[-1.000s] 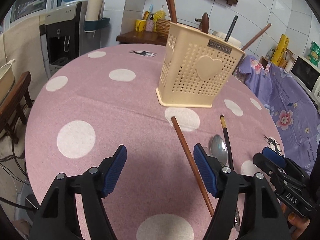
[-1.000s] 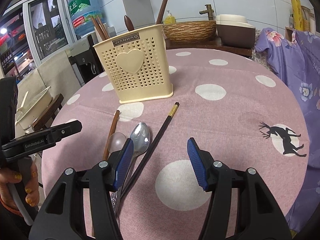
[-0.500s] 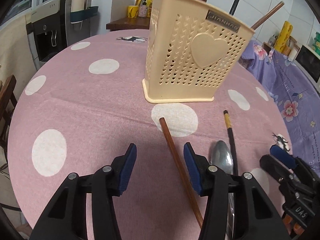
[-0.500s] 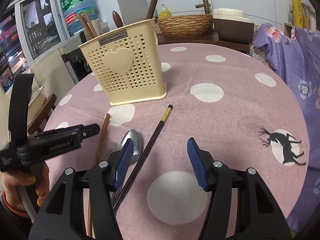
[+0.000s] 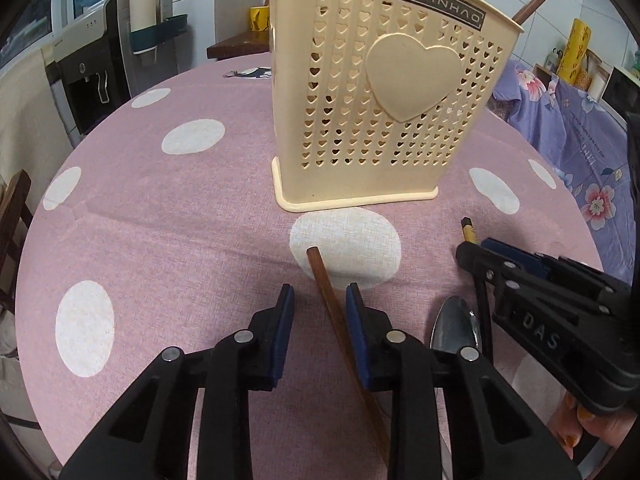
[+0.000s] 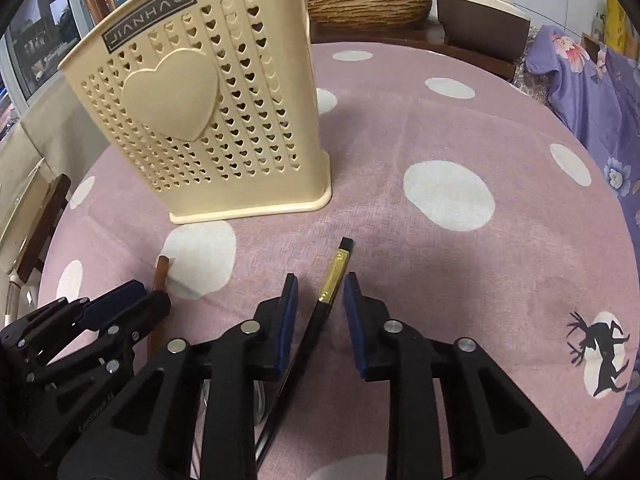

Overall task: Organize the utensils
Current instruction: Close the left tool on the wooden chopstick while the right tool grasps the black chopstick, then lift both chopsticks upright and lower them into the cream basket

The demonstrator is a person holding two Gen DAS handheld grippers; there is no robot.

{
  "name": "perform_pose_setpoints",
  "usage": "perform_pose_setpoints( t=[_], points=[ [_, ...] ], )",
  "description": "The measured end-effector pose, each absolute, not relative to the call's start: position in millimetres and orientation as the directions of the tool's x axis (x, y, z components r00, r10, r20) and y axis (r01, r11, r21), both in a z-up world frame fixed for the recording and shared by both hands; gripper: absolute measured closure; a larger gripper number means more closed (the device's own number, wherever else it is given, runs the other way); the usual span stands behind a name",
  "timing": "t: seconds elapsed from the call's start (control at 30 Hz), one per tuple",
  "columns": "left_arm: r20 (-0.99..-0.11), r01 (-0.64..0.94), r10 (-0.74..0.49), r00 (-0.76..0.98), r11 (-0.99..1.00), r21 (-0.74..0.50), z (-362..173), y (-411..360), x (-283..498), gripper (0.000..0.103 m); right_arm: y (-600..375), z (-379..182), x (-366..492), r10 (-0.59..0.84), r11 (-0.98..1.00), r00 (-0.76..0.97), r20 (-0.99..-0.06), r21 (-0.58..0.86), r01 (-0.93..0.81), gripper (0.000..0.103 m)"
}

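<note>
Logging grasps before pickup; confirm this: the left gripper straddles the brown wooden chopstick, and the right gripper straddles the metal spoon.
Only the last part is wrong. The right gripper straddles the black chopstick with the gold band, as the right wrist view shows; the metal spoon lies between the two chopsticks. The left gripper does straddle the brown wooden chopstick.

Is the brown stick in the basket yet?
No. The brown stick lies flat on the table, between the open left claw, in front of the basket.

Spoon (image 5: 456, 328) handle behind fingers (image 5: 362, 336)
</note>
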State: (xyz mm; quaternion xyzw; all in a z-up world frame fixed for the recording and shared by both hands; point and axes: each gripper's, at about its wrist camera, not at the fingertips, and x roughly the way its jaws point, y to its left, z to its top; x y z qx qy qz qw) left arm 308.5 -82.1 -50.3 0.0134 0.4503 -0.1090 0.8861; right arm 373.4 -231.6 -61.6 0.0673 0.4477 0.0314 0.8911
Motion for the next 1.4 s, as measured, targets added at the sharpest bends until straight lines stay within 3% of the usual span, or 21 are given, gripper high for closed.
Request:
perform_pose_setpoints(
  t=[0.13, 0.3, 0.77, 1.4],
  points=[
    [-0.801, 0.214, -0.166, 0.575, 0.976, -0.049, -50.5, -85.6, 312.6, 0.087, -227.1, -62.8, 381.3, 0.108, 0.991, 0.592, -0.799, 0.135, 0.002, 0.084],
    [-0.804, 0.214, -0.18, 0.567, 0.974, -0.066, -50.1, -86.1, 317.6, 0.09, -229.5, -62.8, 387.2, 0.123, 0.987, 0.583, -0.803, 0.157, 0.009, 0.092],
    [-0.791, 0.186, -0.243, 0.562, 0.969, -0.165, -49.3, -77.7, 316.2, 0.093, -244.9, -57.2, 388.1, 0.259, 0.95, 0.584, -0.769, 0.312, -0.01, 0.094],
    [-0.692, 0.203, -0.311, 0.651, 0.95, -0.236, -5.4, -61.0, 295.4, 0.094, -257.6, -3.8, 340.8, 0.292, 0.931, 0.718, -0.632, 0.36, -0.061, 0.095]
  ],
)
